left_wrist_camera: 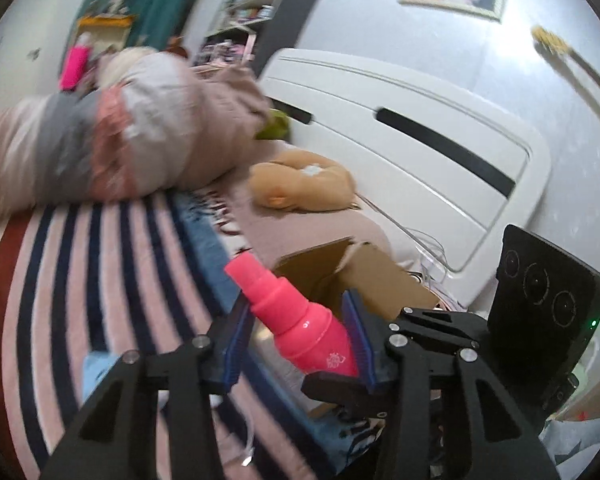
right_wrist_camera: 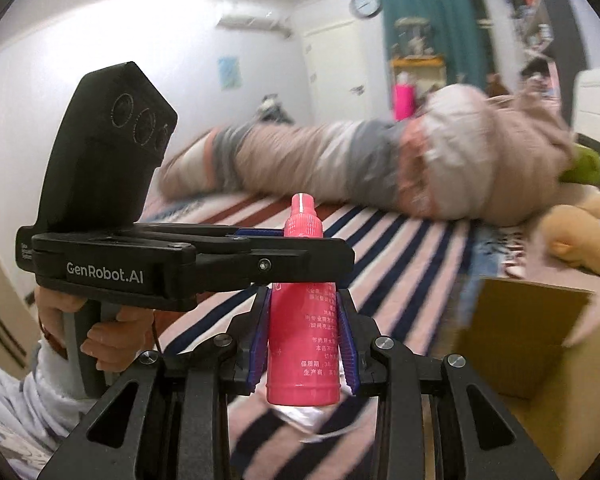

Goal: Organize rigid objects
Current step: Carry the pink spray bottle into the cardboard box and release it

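Observation:
A pink plastic bottle (left_wrist_camera: pixel 300 328) with a ribbed cap is held in the air over the bed by both grippers. My left gripper (left_wrist_camera: pixel 296 300) has its blue pads on either side of the bottle's shoulder. In the right wrist view, the left gripper (right_wrist_camera: pixel 300 248) reaches in from the left and crosses the bottle (right_wrist_camera: pixel 302 344) just below the cap. My right gripper (right_wrist_camera: pixel 303 296) is shut on the bottle's lower body, with printed text facing me. An open cardboard box (left_wrist_camera: pixel 380 280) lies just beyond the bottle, to its right (right_wrist_camera: pixel 540 340).
A striped blanket (left_wrist_camera: pixel 80 280) covers the bed. A rolled quilt (left_wrist_camera: pixel 120 140) and a tan plush toy (left_wrist_camera: pixel 304 184) lie near the white headboard (left_wrist_camera: pixel 420 140). Another pink bottle (right_wrist_camera: pixel 404 100) stands far back. A hand (right_wrist_camera: pixel 100 340) grips the left tool's handle.

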{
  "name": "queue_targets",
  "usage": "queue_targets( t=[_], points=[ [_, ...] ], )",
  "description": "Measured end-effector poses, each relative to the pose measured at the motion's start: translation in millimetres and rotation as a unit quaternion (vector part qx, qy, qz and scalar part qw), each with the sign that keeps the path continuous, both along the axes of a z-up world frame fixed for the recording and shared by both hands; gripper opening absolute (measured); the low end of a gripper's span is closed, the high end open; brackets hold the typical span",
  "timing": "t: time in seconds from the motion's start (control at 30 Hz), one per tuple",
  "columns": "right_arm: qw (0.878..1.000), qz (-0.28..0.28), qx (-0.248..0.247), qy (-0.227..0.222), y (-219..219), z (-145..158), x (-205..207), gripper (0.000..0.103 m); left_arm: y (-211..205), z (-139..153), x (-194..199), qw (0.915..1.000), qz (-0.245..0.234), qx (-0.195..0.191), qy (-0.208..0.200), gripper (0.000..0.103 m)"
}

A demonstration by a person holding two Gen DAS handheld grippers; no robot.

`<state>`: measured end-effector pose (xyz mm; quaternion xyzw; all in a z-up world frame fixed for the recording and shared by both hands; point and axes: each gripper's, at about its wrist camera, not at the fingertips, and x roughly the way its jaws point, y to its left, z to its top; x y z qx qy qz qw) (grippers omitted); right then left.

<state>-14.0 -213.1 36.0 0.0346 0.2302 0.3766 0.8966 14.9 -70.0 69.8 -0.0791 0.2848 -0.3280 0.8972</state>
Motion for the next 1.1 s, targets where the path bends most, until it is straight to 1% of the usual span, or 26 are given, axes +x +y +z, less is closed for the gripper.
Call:
queue_targets(
  t=[0.1, 0.17, 0.23, 0.3, 0.43, 0.53, 0.63, 0.67, 0.7, 0.73, 0.8, 0.83, 0.87, 0.9, 0.97, 1.1],
  points=[
    [0.999, -0.043, 0.011, 0.004, -40, 0, 1, 0.027, -46, 6, 10, 0.9988, -0.021, 0.042, -0.012, 0.042],
    [0.997, -0.071, 0.011, 0.007, -63, -3, 2, 0.027, -73, 3, 16, 0.997, -0.036, 0.067, -0.014, 0.042],
    [0.996, -0.093, 0.006, 0.016, -82, -12, 7, 0.027, -96, -3, 23, 0.9951, -0.05, 0.085, -0.003, 0.041],
    [0.994, -0.105, 0.004, 0.041, -97, -25, 18, 0.027, -113, -11, 34, 0.9935, -0.059, 0.095, 0.02, 0.04],
    [0.99, -0.112, -0.019, 0.083, -113, -45, 30, 0.027, -135, -30, 46, 0.9891, -0.069, 0.119, 0.051, 0.04],
    [0.987, -0.115, -0.046, 0.102, -107, -56, 35, 0.027, -145, -46, 57, 0.9851, -0.072, 0.138, 0.072, 0.04],
    [0.984, -0.125, -0.047, 0.118, -114, -64, 44, 0.028, -148, -58, 64, 0.9821, -0.072, 0.152, 0.085, 0.041],
    [0.983, -0.128, -0.045, 0.122, -116, -67, 44, 0.031, -147, -59, 65, 0.9817, -0.07, 0.153, 0.088, 0.045],
    [0.982, -0.133, -0.041, 0.127, -118, -68, 44, 0.042, -145, -58, 64, 0.9824, -0.068, 0.15, 0.088, 0.051],
    [0.982, -0.135, -0.037, 0.13, -120, -69, 44, 0.048, -143, -56, 64, 0.9834, -0.067, 0.146, 0.085, 0.055],
    [0.983, -0.133, -0.034, 0.124, -120, -66, 36, 0.067, -134, -49, 60, 0.986, -0.061, 0.137, 0.072, 0.074],
    [0.984, -0.131, -0.035, 0.118, -119, -63, 33, 0.071, -129, -45, 57, 0.9874, -0.056, 0.133, 0.063, 0.077],
    [0.984, -0.13, -0.037, 0.112, -117, -61, 29, 0.081, -123, -40, 55, 0.9885, -0.052, 0.131, 0.056, 0.081],
    [0.985, -0.13, -0.042, 0.104, -114, -57, 25, 0.088, -116, -35, 52, 0.9895, -0.045, 0.128, 0.049, 0.082],
    [0.985, -0.134, -0.052, 0.094, -107, -50, 23, 0.095, -96, -26, 47, 0.9917, -0.026, 0.12, 0.038, 0.082],
    [0.983, -0.152, -0.077, 0.074, -88, -35, 18, 0.095, -48, -14, 41, 0.9946, 0.014, 0.099, 0.028, 0.083]
  ],
)
